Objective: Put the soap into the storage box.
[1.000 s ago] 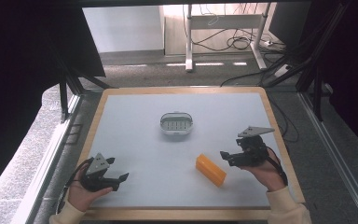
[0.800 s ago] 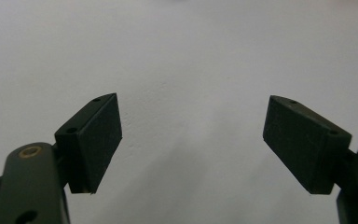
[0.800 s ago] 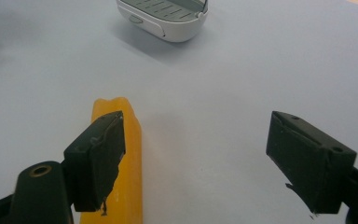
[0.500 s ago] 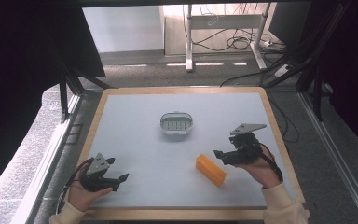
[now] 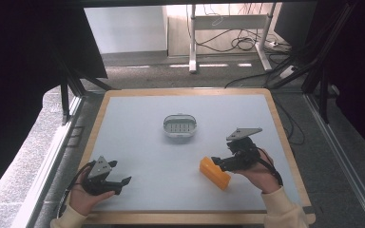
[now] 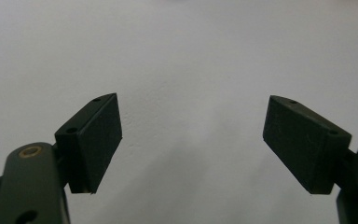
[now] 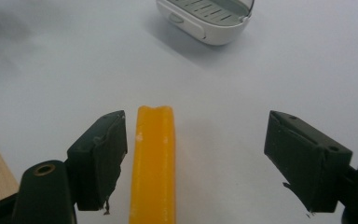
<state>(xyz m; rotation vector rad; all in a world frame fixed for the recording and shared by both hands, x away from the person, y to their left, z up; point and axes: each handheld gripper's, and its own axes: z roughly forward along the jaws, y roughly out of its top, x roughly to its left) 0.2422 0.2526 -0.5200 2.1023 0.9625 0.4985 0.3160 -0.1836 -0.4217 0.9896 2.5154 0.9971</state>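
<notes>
Tabletop: right gripper (image 5: 217,163) nearer bar (image 5: 215,173).

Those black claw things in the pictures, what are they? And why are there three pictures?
The claws are grippers, a bit like big tongs. A person holds one in each hand and squeezes them to pick things up.

The big picture comes from a camera up high, looking down at the table. There you see the left gripper and the right gripper.

The other two pictures come from little cameras that ride on the grippers and look out between their two black jaws.

On the table lie an orange block and a small white dish with slots.

Nothing is held right now. The left gripper is open over bare table. The right gripper is open too, with the orange block lying between its jaws, close to one of them.
</notes>
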